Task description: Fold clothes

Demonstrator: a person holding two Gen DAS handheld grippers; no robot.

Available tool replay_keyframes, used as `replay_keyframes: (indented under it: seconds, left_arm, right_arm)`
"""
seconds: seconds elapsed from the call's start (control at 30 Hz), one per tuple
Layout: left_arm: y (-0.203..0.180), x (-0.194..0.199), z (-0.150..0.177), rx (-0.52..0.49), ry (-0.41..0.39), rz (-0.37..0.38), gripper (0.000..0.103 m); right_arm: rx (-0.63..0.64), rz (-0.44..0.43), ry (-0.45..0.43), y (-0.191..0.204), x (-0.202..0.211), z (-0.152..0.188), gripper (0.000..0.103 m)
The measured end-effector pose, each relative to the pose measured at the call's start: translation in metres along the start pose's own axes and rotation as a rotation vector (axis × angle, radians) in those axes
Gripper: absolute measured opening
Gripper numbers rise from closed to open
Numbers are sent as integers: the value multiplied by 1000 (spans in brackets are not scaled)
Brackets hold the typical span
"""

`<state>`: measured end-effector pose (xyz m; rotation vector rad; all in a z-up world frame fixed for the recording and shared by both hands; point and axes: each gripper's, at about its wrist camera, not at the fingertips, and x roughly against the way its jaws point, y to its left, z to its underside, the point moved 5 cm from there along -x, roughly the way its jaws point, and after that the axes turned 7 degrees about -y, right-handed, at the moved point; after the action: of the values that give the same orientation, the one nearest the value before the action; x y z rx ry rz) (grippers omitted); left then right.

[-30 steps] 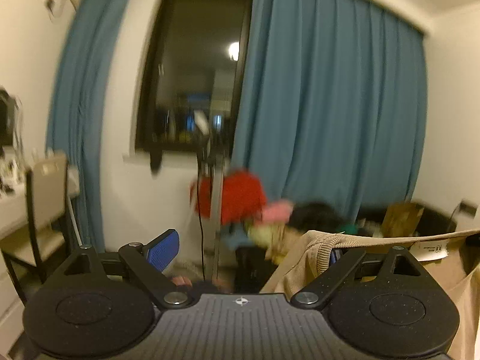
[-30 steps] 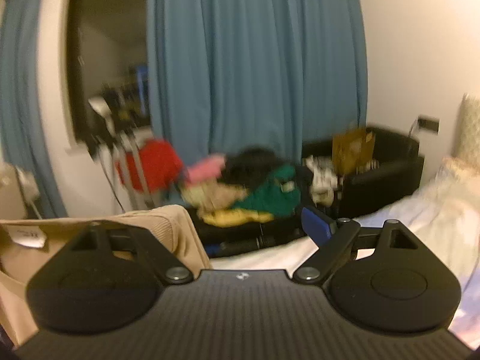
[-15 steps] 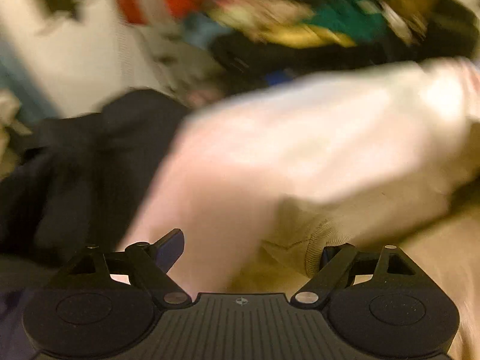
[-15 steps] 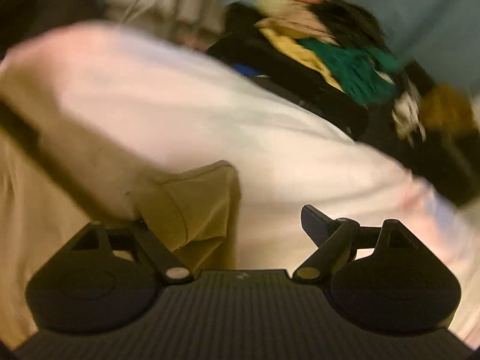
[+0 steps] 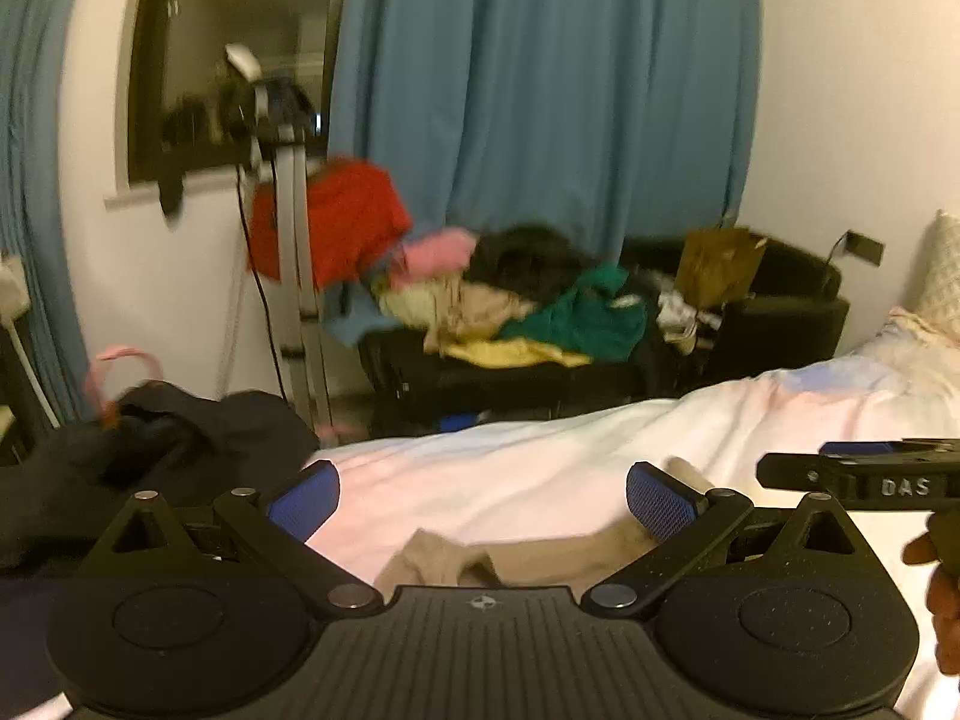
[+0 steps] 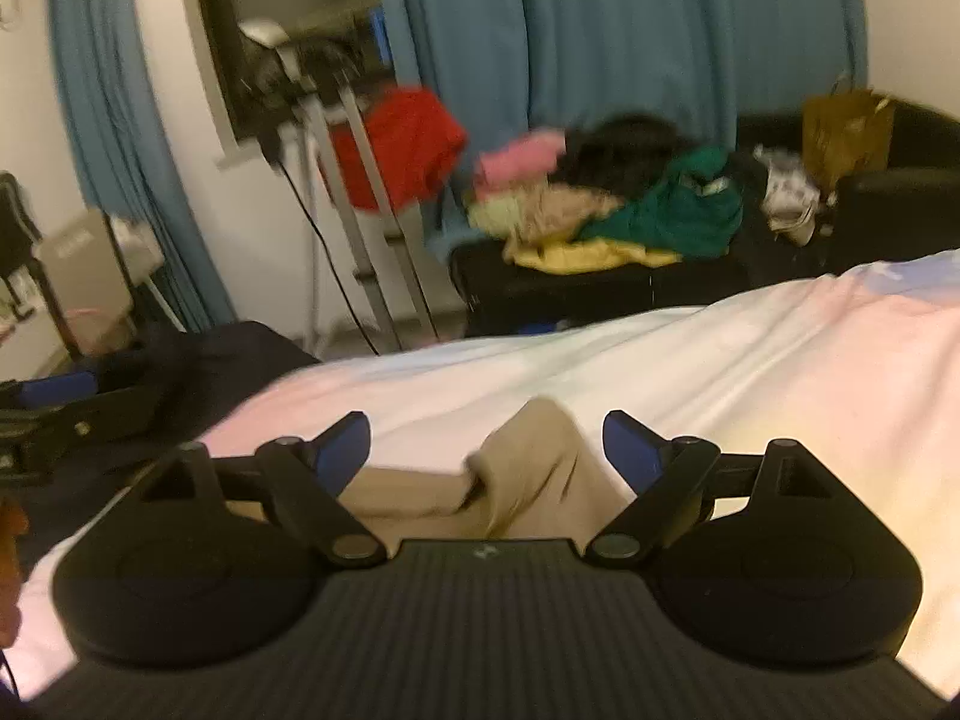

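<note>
A beige knit garment (image 5: 540,558) lies crumpled on the white bed (image 5: 540,450), close under both grippers. My left gripper (image 5: 480,486) hovers just above it; its jaws are opening wide and the blue pads (image 5: 303,495) touch no cloth. My right gripper (image 6: 486,435) is open too, and a fold of the beige garment (image 6: 540,468) rises between its fingers without being pinched. Each gripper shows at the edge of the other's view: the right gripper (image 5: 852,471) and the left gripper (image 6: 60,408).
A pile of mixed clothes (image 5: 528,312) covers a black sofa (image 5: 780,324) beyond the bed. A metal stand with a red garment (image 5: 336,222) stands by the window. Dark clothing (image 5: 180,438) lies at the bed's left corner. A hand (image 5: 942,588) shows at right.
Both grippers came down to the bed. The beige garment, which hung from one finger of each gripper a second ago, now lies on the sheet, free of the fingers.
</note>
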<state>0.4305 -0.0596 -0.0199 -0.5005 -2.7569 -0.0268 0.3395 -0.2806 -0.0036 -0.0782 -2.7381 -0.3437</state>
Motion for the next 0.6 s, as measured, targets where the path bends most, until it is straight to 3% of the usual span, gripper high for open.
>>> replay_keyframes:
  seconds: [0.17, 0.33, 0.47, 0.6]
  left_arm:
    - [-29, 116, 37, 3, -86, -35, 103]
    - [-34, 219, 102, -15, -121, -78, 102]
    - [-27, 259, 147, 49, -70, -105, 100]
    - [-13, 265, 159, 167, 7, -118, 99]
  right_arm:
    - [-39, 0, -85, 12, 106, 46, 86]
    - [-55, -10, -145, 18, 187, 90, 86]
    - [-62, 7, -154, 15, 217, 113, 86]
    - [-94, 4, -143, 13, 226, 124, 86]
